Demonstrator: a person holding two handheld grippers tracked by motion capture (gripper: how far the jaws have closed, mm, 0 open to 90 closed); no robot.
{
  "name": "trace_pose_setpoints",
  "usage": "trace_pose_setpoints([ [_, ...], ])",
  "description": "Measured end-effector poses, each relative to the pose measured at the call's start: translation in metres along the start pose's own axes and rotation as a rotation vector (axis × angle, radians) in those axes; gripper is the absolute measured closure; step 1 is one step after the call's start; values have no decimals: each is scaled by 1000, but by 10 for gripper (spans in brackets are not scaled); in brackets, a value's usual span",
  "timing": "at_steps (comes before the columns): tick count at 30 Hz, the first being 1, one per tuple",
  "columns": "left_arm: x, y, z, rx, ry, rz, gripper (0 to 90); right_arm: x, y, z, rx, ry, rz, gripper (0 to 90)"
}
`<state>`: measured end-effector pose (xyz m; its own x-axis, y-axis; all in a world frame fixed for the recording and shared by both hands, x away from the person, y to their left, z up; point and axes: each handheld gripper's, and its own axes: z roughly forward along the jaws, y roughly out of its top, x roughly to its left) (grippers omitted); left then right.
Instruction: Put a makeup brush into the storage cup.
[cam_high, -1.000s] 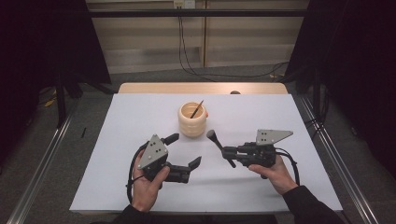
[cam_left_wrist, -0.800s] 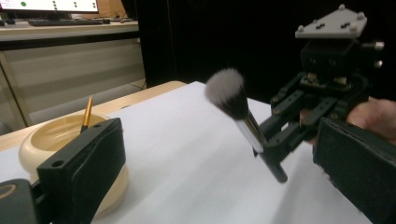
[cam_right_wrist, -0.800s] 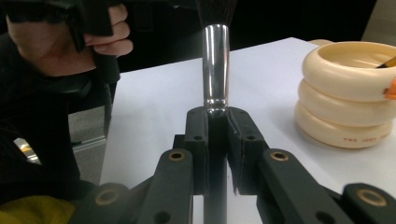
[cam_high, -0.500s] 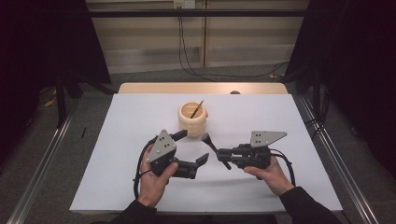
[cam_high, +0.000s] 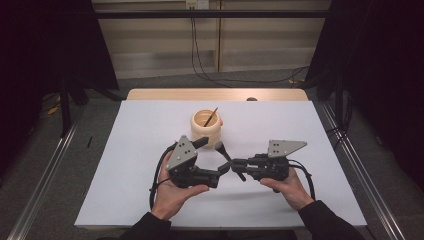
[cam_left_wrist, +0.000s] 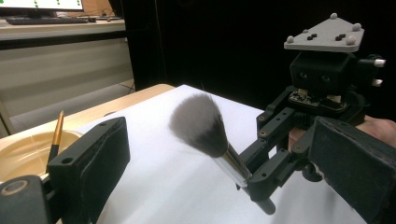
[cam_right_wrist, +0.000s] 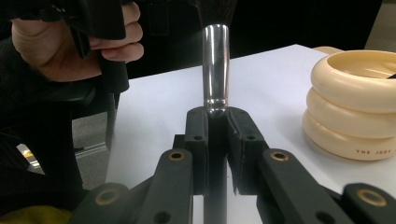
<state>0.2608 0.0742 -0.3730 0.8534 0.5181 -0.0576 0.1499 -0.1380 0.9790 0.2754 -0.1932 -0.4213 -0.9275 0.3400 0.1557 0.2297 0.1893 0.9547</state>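
While standing upright on the white table sheet (cam_high: 125, 150), beyond both hands, cream ribbed cup (cam_high: 206, 127) with one thin brown-handled brush (cam_high: 211, 117) leaning inside. Small red lettering low on its wall, "THE JUDY" legible, remainder cut off. Right gripper (cam_right_wrist: 217, 116) clamped tight on the makeup brush (cam_left_wrist: 205, 130) just below its silver ferrule, dark bristles raised over the sheet. Left gripper (cam_left_wrist: 210, 158) wide open, bristles between its jaws, untouched.
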Motion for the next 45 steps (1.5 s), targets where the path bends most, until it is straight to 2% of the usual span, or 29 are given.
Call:
trace_pose_setpoints([
  [1, 0, 0, 1, 15, 5, 16, 73, 0, 0, 0, -2, -2, -6, 790],
  [2, -1, 0, 1, 22, 15, 14, 80, 0, 0, 0, -3, -3, -6, 790],
  [3, 0, -1, 4, 5, -3, -2, 105, 0, 1, 0, -4, 2, -5, 790],
  [4, -1, -1, 4, 18, 22, -2, 127, 0, 1, 0, -5, 0, -7, 790],
  [7, 1, -2, 5, 26, 46, -7, 174, 1, 2, -1, -13, -2, -8, 790],
  [10, 1, -4, 6, 21, 43, -28, 208, 1, 3, -2, -18, -5, -7, 790],
  [12, 0, -5, 6, 22, 60, -26, 255, 1, 3, -3, -18, -13, -7, 790],
  [13, 1, -5, 7, 8, 36, -34, 273, 1, 3, -2, -18, -13, -7, 790],
  [14, 1, -5, 8, 5, 34, -34, 292, 1, 3, -2, -19, -11, -7, 790],
  [15, 0, -5, 7, 16, 71, -20, 319, 1, 3, -2, -21, -8, -5, 790],
  [16, -1, -5, 7, 3, 86, -13, 336, 1, 3, -2, -20, -13, -3, 790],
  [17, 0, -6, 7, 10, 58, -20, 349, 0, 3, -2, -21, -15, -1, 790],
  [18, 0, -7, 8, 5, 51, -28, 380, 0, 3, -2, -21, -16, -1, 790],
  [19, -2, -8, 8, 6, 77, -33, 403, 0, 3, -2, -23, -14, 1, 790],
  [20, 0, -8, 9, 8, 46, -32, 430, 0, 3, -2, -26, -16, 4, 790],
  [21, -1, -9, 10, 14, 50, -54, 440, 0, 3, -2, -26, -16, 3, 790],
  [23, 1, -9, 11, 11, 23, -56, 468, 0, 3, -3, -26, -23, 5, 790],
  [24, 1, -9, 11, 20, 29, -64, 482, 0, 3, -3, -27, -21, 4, 790],
  [25, 2, -10, 12, 19, 8, -71, 487, 0, 3, -3, -27, -18, 2, 790],
  [27, 3, -10, 15, 44, 12, -96, 485, 0, 3, -3, -26, -19, 1, 790],
  [28, 4, -10, 17, 41, -12, -98, 492, 0, 3, -3, -26, -24, 3, 790],
  [29, 4, -10, 17, 56, -1, -105, 509, -1, 3, -3, -27, -17, 5, 790],
  [30, 4, -10, 18, 50, -17, -116, 527, -1, 3, -3, -27, -19, 5, 790],
  [31, 4, -9, 18, 48, -10, -118, 545, -1, 3, -3, -27, -21, 5, 790],
  [32, 4, -9, 18, 46, -27, -122, 557, -1, 3, -3, -27, -20, 5, 790],
  [38, 3, -8, 19, 44, -37, -104, 658, -1, 2, -3, -25, -26, 4, 790],
  [41, 3, -8, 19, 37, -67, -94, 705, -1, 3, -3, -27, -23, 1, 790],
  [43, 1, -8, 21, 31, -79, -105, 731, -1, 2, -3, -22, -24, 2, 790],
  [45, 0, -8, 21, 45, -76, -101, 749, 0, 2, -2, -18, -23, -2, 790],
])
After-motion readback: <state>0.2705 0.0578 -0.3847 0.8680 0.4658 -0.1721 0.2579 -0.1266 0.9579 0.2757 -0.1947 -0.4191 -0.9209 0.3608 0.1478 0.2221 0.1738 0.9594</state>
